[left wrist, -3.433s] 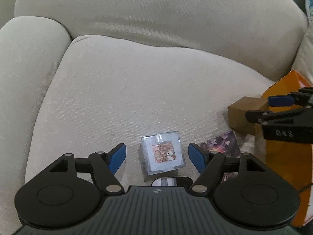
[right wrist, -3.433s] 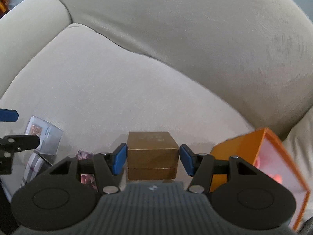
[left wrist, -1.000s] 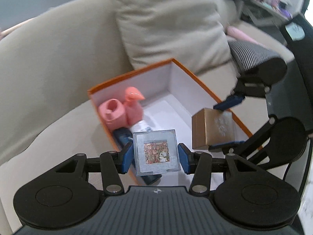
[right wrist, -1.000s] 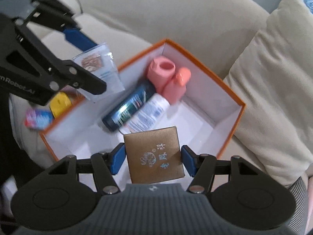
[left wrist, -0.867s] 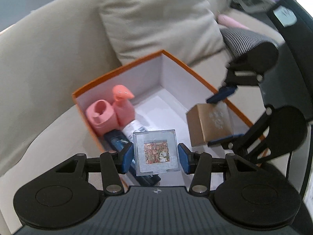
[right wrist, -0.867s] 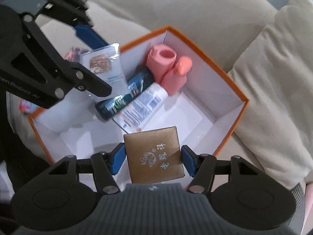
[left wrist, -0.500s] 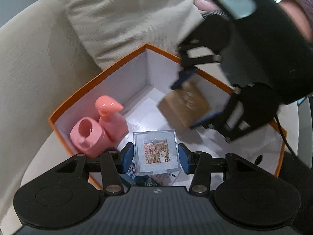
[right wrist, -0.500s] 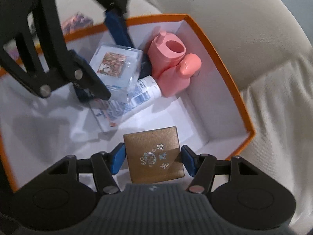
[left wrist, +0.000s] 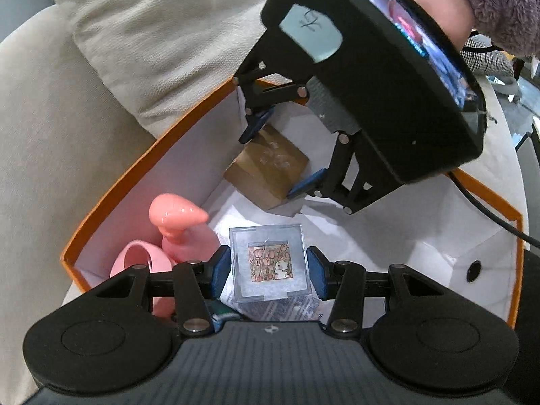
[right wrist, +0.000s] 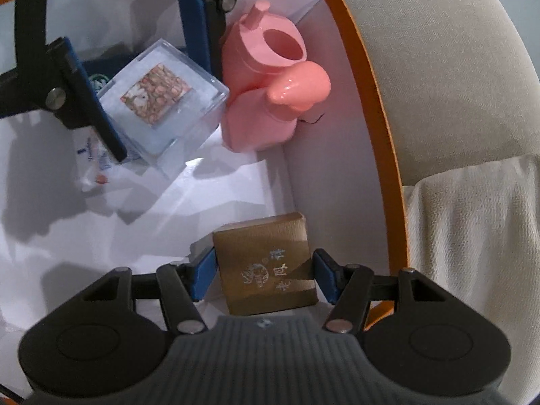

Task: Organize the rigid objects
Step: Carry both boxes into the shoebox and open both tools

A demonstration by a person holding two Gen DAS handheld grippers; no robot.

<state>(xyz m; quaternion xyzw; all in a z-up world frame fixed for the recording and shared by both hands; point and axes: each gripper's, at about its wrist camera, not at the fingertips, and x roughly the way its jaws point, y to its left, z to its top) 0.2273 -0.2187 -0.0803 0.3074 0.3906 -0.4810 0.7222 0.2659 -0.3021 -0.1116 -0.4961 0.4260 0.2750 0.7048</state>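
My left gripper [left wrist: 269, 270] is shut on a clear plastic cube [left wrist: 269, 263] with a small flower picture on top. It holds the cube low inside the orange box [left wrist: 135, 165], over a printed tube [right wrist: 91, 155]. My right gripper [right wrist: 265, 275] is shut on a brown cardboard box [right wrist: 266, 263] with pale lettering, down in the box's corner by the white inner wall. Whether the brown box touches the floor I cannot tell. In the left wrist view the right gripper [left wrist: 281, 155] hangs beyond the cube.
A pink pump bottle [right wrist: 266, 114] and a pink cup [right wrist: 280, 44] stand against the box's wall next to the cube. A dark bottle [right wrist: 98, 77] lies under the left gripper. A beige cushion [left wrist: 162, 33] and the sofa surround the box. A purple fuzzy sleeve [left wrist: 499, 3] is at top right.
Both grippers have sunk into the orange box with their loads and rolled. The brown box has gone from above the box's middle to the corner by the wall.
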